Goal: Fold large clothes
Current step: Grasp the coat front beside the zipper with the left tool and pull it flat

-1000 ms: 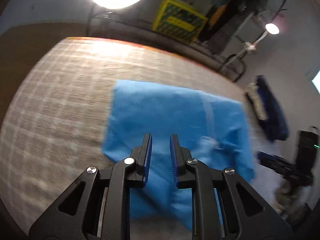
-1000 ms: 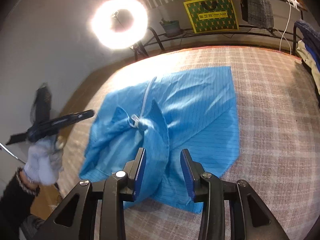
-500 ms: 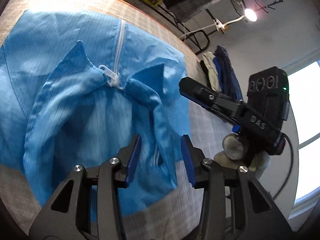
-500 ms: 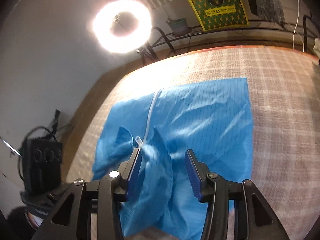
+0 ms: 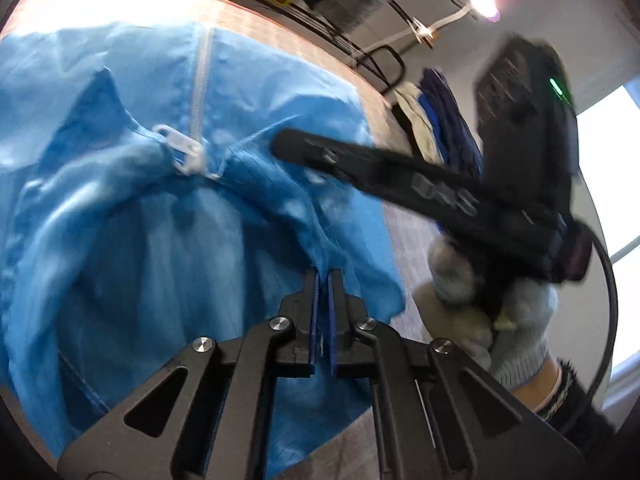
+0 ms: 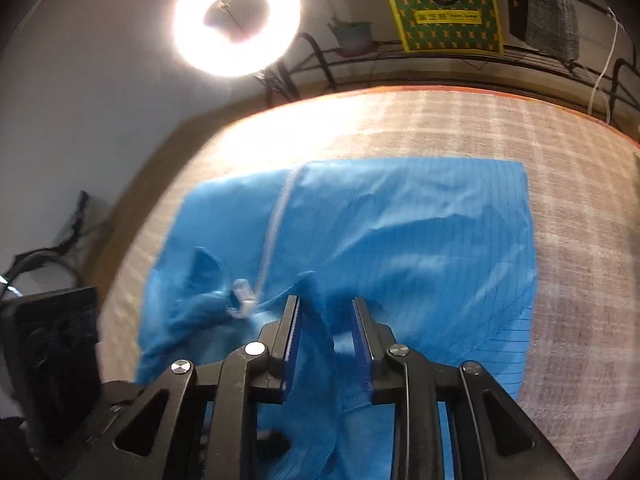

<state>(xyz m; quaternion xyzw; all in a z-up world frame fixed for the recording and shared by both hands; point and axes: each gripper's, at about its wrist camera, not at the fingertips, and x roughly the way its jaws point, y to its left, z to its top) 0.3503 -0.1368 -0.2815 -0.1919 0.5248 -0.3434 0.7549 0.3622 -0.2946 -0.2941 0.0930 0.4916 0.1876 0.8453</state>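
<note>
Looking along the left gripper [image 5: 323, 276] in the left wrist view, its two blue-padded jaws are pressed together on a raised fold of a bright blue garment [image 5: 140, 240]. The garment lies spread on a pale checked cloth [image 5: 404, 216] that covers the work surface. A white zipper [image 5: 200, 76] runs up the garment's middle, with its white pull tab [image 5: 182, 148] lying near the collar. Only this view shows the right gripper [image 5: 288, 146] from outside: a long black tool reaching in over the garment from the right, blurred, with grey raised letters on its side that seem to read "DAS". A hand in a pale knitted glove [image 5: 500, 316] holds it. A pile of dark blue and cream clothes [image 5: 440, 128] sits beyond the table edge, below a small lamp [image 5: 482, 0].

The right wrist view looks along the right gripper [image 6: 326, 312], whose jaws are partly apart and closing, with a ridge of the blue garment [image 6: 420, 240] rising between them; whether the pads already press it cannot be told. The zipper [image 6: 276, 224] and its pull tab [image 6: 242, 294] lie just left of the jaws. Only this view shows a glowing ring light [image 6: 236, 16], a small potted plant [image 6: 354, 36], and a yellow-bordered green patterned bag [image 6: 444, 16] with a yellow label whose writing is too small to read.
</note>
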